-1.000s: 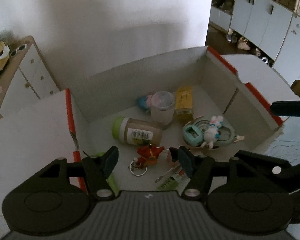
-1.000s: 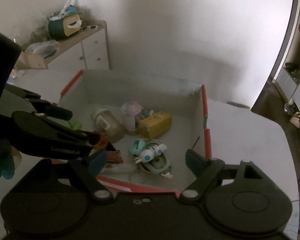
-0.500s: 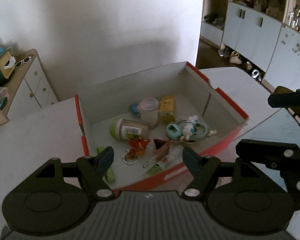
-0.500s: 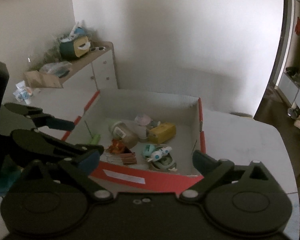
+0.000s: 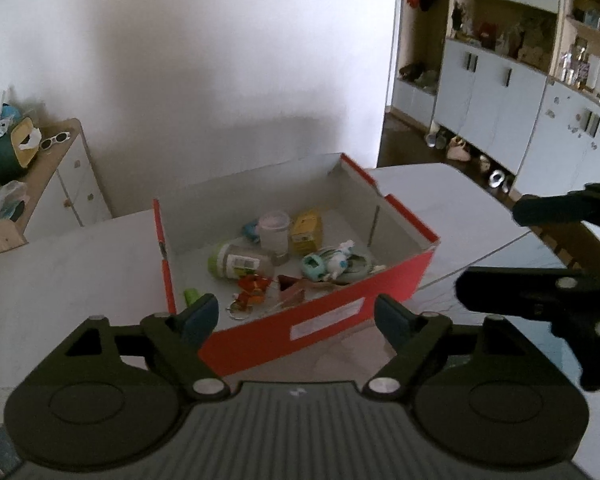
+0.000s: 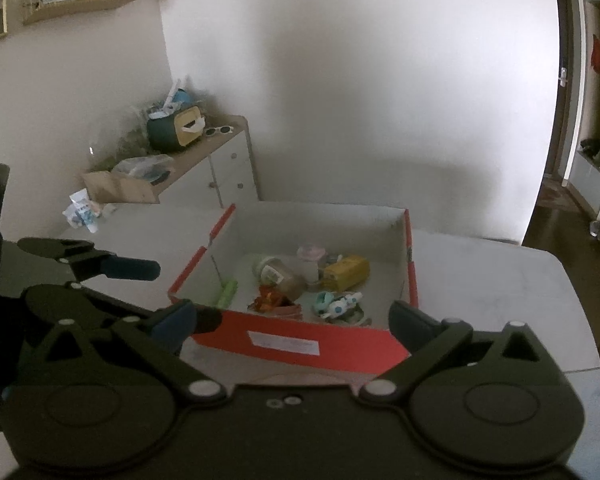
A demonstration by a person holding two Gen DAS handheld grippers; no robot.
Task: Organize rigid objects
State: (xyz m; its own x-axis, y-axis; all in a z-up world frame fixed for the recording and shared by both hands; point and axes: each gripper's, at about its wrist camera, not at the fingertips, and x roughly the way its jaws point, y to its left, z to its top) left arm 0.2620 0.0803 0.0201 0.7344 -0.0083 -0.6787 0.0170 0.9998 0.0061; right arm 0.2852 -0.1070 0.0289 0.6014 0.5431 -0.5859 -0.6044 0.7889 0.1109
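Note:
A red cardboard box (image 5: 320,316) (image 6: 300,340) stands on the white table. Inside lie a jar with a green lid (image 5: 236,266) (image 6: 278,274), a clear cup (image 5: 274,234), a yellow carton (image 5: 307,232) (image 6: 346,272), a teal toy with a white rabbit (image 5: 332,262) (image 6: 336,304), a red keychain figure (image 5: 252,286), a brown wedge (image 5: 290,286) and a green tube (image 6: 226,294). My left gripper (image 5: 296,316) is open and empty, in front of the box. My right gripper (image 6: 296,320) is open and empty, also in front of it.
A white dresser (image 6: 220,176) with a teal tissue holder (image 6: 176,128) and sunglasses stands against the wall at the left. Pale blue cupboards (image 5: 500,100) and shoes on the floor are at the right. The white table (image 6: 480,280) extends around the box.
Both grippers have pulled back and up from the box, which now looks smaller and farther. Its red front wall has come into view. Both stay open and empty.

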